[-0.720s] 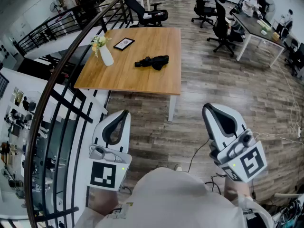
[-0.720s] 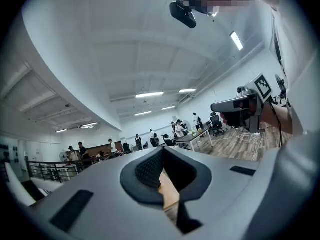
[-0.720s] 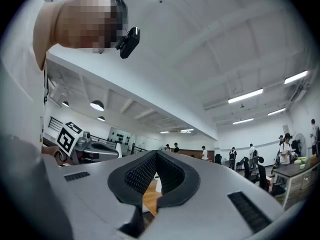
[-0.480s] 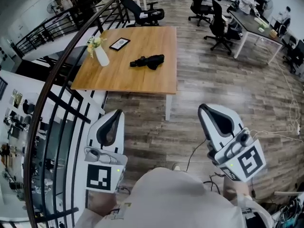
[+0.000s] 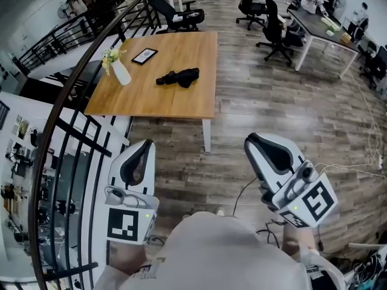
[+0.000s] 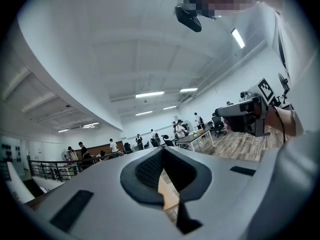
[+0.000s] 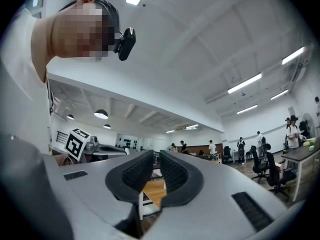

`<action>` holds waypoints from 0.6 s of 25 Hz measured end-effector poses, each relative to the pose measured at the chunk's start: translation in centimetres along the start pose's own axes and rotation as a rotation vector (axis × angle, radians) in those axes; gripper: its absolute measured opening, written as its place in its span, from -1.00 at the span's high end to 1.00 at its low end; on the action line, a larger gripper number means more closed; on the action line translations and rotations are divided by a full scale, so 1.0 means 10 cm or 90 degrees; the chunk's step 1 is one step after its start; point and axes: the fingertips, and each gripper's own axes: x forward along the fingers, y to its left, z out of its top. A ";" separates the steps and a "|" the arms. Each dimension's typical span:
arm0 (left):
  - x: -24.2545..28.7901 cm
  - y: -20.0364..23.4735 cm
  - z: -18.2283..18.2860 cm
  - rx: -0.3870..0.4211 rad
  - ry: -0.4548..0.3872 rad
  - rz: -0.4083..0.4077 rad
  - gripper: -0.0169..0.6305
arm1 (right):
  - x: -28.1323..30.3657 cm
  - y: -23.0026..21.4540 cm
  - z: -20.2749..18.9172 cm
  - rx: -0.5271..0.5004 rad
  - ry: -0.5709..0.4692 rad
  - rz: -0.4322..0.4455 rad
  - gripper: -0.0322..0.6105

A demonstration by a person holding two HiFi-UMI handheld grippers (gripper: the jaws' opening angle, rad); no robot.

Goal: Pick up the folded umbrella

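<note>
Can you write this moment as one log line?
folded umbrella: on table, untouched | left gripper: shut, empty | right gripper: shut, empty

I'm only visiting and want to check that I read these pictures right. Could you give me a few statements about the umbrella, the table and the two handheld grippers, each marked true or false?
1. The folded umbrella lies on the wooden table. True.
2. The right gripper grips the umbrella. False: its jaws are shut on nothing, well short of the table.
3. A white vase stands on the table, left of the umbrella in the head view. True.
4. The umbrella is red. False: it is black.
5. The left gripper rests on the table. False: it is held in the air, short of the table's near edge.
</note>
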 end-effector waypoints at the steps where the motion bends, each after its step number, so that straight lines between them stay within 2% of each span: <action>1: 0.04 -0.05 0.01 -0.003 0.001 0.001 0.90 | -0.04 -0.04 0.01 0.005 -0.007 0.005 0.52; 2: 0.07 -0.11 0.02 -0.007 0.002 0.001 0.90 | -0.07 -0.07 0.02 0.005 -0.011 0.014 0.01; 3: 0.10 -0.15 0.02 -0.011 0.003 0.002 0.90 | -0.12 -0.09 0.01 0.001 -0.011 0.020 -0.07; 7: 0.21 -0.36 -0.01 -0.016 0.017 -0.001 0.90 | -0.24 -0.27 -0.11 -0.027 0.012 0.013 -0.07; 10: 0.27 -0.49 -0.04 -0.019 0.031 -0.008 0.90 | -0.30 -0.34 -0.21 -0.020 0.026 0.014 -0.07; 15: 0.39 -0.47 -0.17 -0.032 0.037 -0.003 0.90 | -0.24 -0.45 -0.36 -0.024 0.041 0.020 -0.07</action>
